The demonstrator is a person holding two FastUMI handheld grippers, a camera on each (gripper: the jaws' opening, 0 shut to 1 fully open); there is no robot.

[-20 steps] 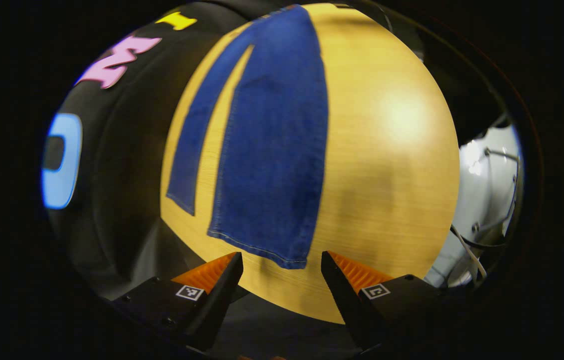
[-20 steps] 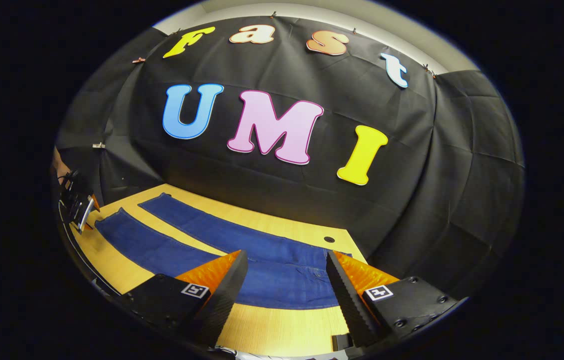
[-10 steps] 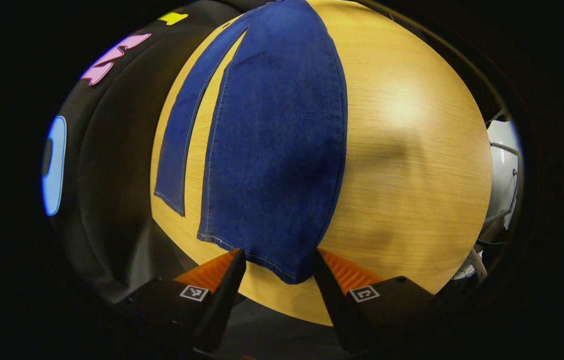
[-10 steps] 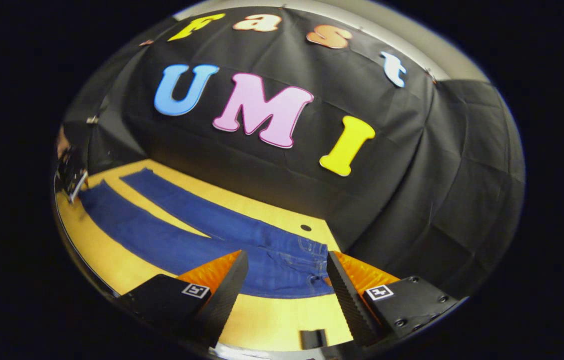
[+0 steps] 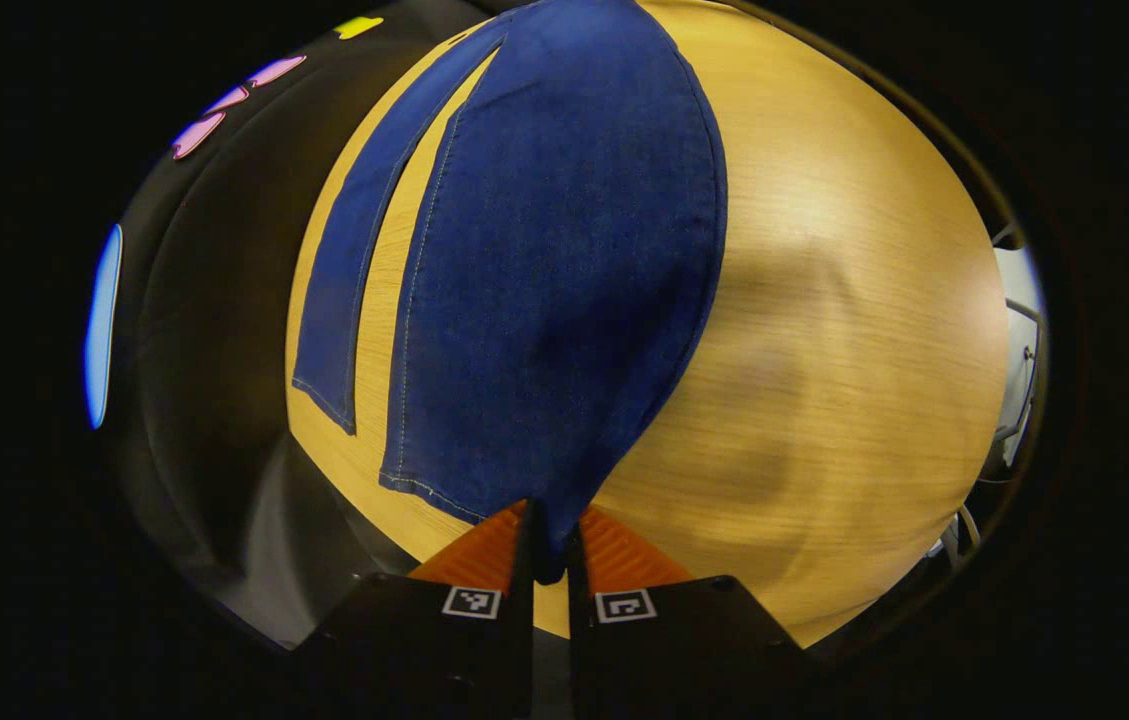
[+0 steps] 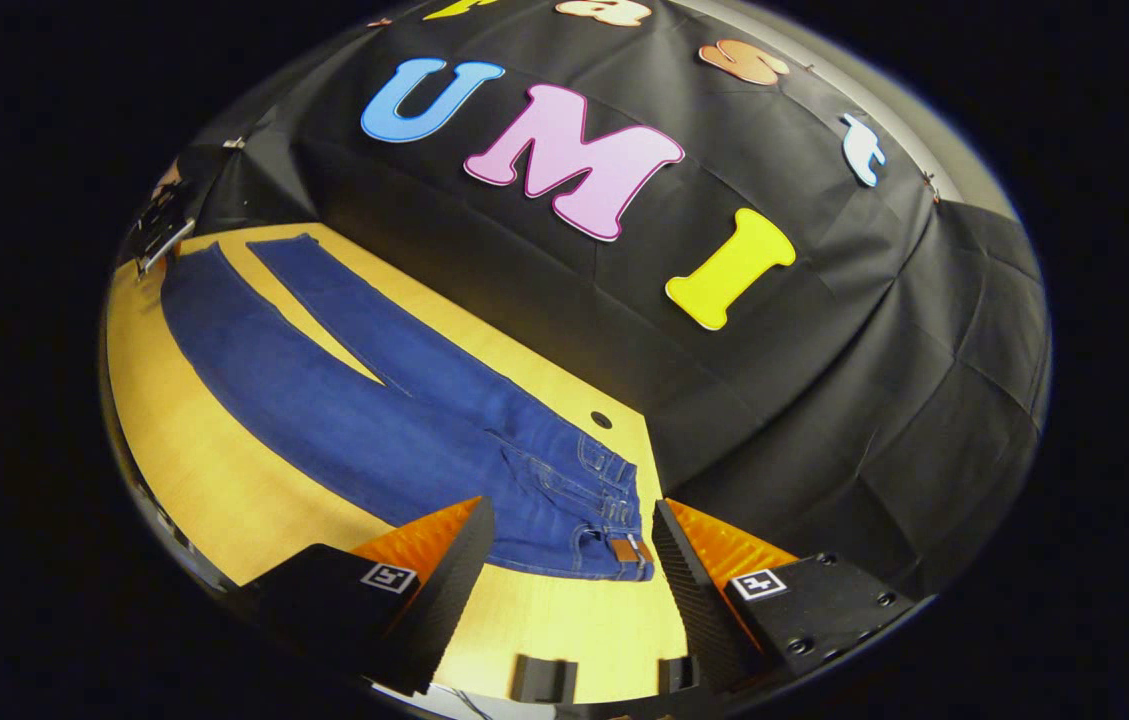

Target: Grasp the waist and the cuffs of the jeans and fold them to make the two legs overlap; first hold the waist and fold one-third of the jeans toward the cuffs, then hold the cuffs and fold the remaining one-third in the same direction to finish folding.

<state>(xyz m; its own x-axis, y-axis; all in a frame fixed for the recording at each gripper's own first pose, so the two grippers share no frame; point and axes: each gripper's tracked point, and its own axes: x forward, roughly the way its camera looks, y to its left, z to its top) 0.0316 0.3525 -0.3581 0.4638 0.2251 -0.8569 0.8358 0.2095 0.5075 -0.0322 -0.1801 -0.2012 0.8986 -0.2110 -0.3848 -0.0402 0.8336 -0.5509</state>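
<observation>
Blue jeans (image 6: 344,420) lie flat on the wooden table (image 6: 224,480), legs spread in a narrow V. My right gripper (image 6: 572,510) hovers open above the waist (image 6: 614,520), which has a brown patch at its near corner. In the left gripper view the near leg (image 5: 544,280) runs away from me, and my left gripper (image 5: 549,545) is shut on the corner of its cuff. The far leg's cuff (image 5: 324,390) lies flat to the left. In the right gripper view the left gripper (image 6: 159,225) shows small at the cuff end.
The black cloth wall (image 6: 824,400) stands close behind the table's far edge. A small round hole (image 6: 601,419) sits in the table beside the waist. Bare wood (image 5: 824,300) stretches to the right of the near leg. White equipment with cables (image 5: 1014,330) lies beyond the table.
My left gripper moved onto the near leg's cuff and shut on it. My right gripper tilted down and came closer to the waist, staying open.
</observation>
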